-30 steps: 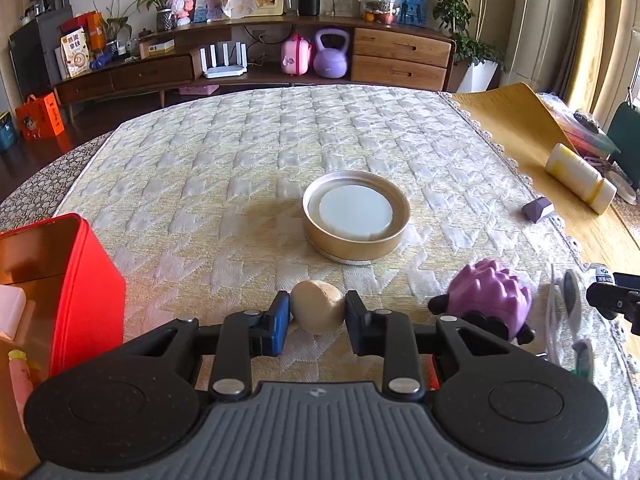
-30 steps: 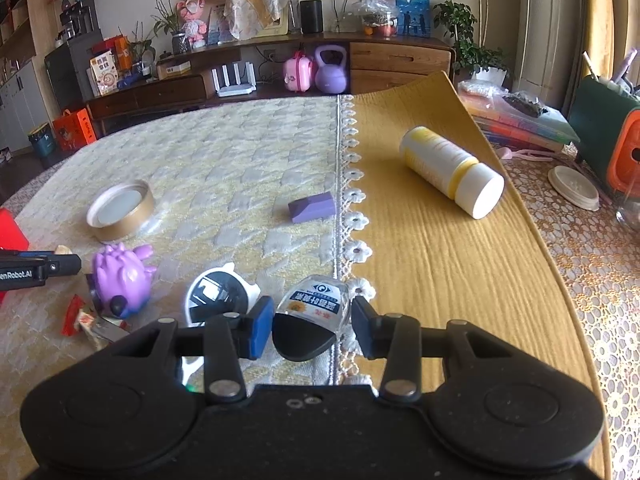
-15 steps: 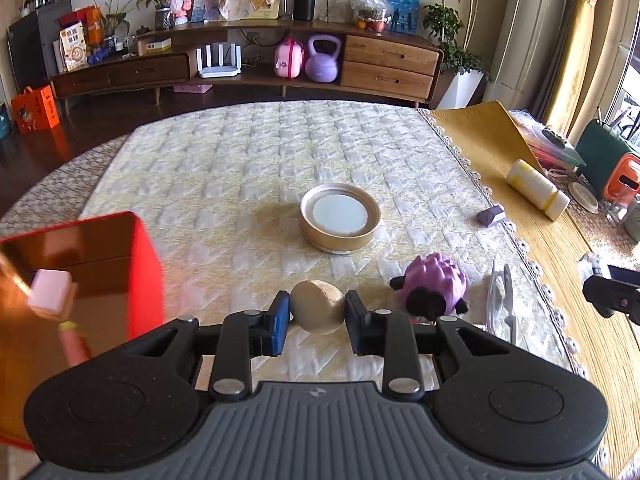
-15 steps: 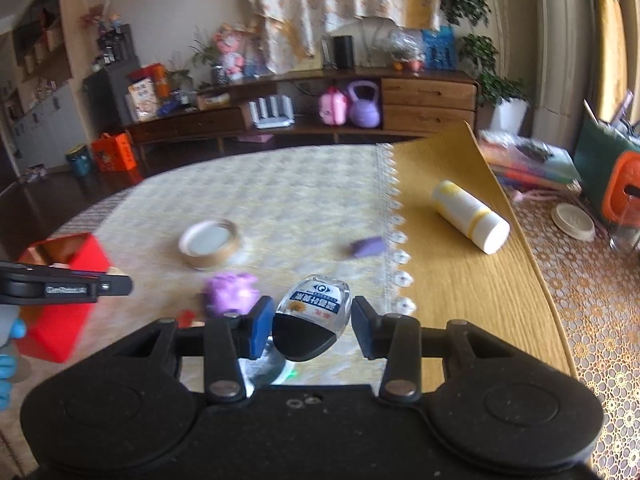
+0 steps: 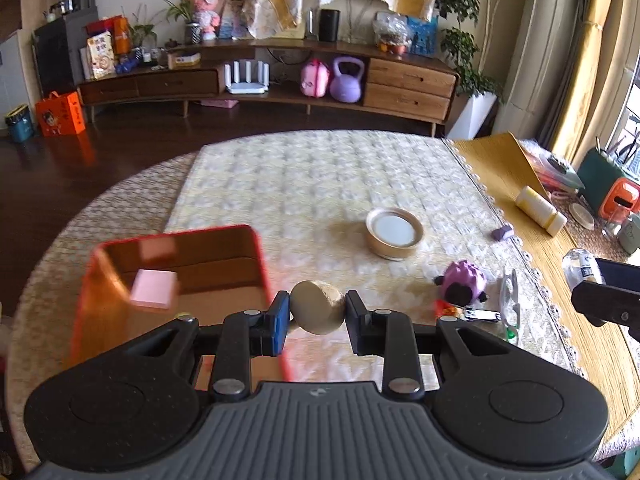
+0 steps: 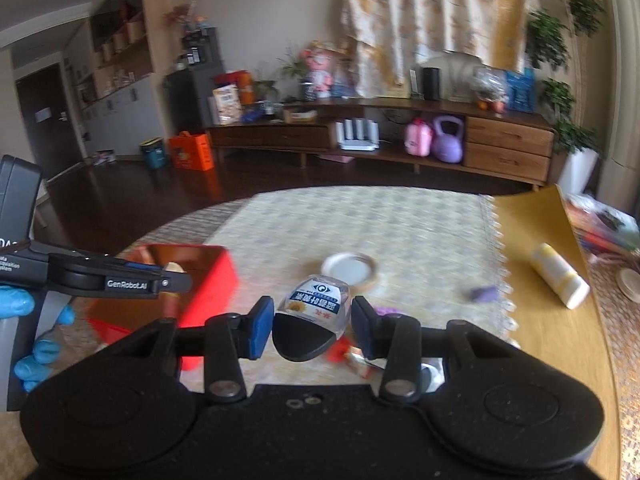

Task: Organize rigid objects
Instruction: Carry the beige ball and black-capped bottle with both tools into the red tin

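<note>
Sideways, bottle [image 6: 316,314] (cap nearest), right tool [image 6: 308,326].

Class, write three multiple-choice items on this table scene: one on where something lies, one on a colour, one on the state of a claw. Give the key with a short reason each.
1. Where is the pink block?
A. inside the red box
B. on the gold lid
C. beside the yellow bottle

2. What colour is the toy near the lid?
A. green
B. purple
C. white

3. What is the left claw doing?
A. open, empty
B. shut on a beige ball
C. shut on a spoon

Key: 1 A, the block sits within the box walls. 2 B, its body is purple. 3 B, the ball sits pinched between both fingers.
</note>
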`<state>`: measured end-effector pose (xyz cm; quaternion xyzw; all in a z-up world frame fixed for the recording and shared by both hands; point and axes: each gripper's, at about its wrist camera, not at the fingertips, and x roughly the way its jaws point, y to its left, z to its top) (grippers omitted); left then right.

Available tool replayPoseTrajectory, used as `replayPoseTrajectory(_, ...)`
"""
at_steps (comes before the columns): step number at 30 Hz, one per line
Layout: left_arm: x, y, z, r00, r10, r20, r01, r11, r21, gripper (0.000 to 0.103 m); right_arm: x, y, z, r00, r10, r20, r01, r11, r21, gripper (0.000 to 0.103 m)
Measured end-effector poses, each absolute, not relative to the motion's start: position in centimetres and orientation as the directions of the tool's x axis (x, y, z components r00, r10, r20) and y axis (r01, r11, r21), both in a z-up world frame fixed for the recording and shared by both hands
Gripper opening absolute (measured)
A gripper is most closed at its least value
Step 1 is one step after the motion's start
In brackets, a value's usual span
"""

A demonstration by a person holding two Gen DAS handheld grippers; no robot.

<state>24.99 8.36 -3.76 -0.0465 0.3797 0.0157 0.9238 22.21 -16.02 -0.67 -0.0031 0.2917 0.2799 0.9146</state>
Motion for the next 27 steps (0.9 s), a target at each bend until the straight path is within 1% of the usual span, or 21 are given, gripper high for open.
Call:
replayPoseTrajectory(8, 22.7, 14.3, -2.1, 0.730, 0.047, -0.682, -0.121, 0.991, -0.061, 0.029, 22.1, -10.6, 0.5, 0.636, 0.569, -0.522, -0.594, 0.792, 0.140, 0.042)
replayPoseTrajectory(14, 22.5, 18.5, -2.1, 0.717, 0.073, -0.694, -0.155, 0.986, -0.056, 0.029, 22.9, -6.6, 0.4, 0.600, 0.589, -0.541, -0.636, 0.762, 0.124, 0.042)
replayPoseTrajectory(20, 23.2, 20.9, -3.7, 0.691, 0.083, -0.718, -0.165, 0.985, -0.045, 0.029, 24.0, -2.7, -0.5, 0.569, 0.601, -0.561, -0.674, 0.732, 0.100, 0.042)
replayPoseTrajectory(27, 24.1, 21.5, -6.9, 0.645, 0.070, -0.761, -0.161, 0.986, -0.046, 0.029, 26.5, 1.1, -2.8, 0.532, 0.590, -0.608, -0.699, 0.711, 0.078, 0.042)
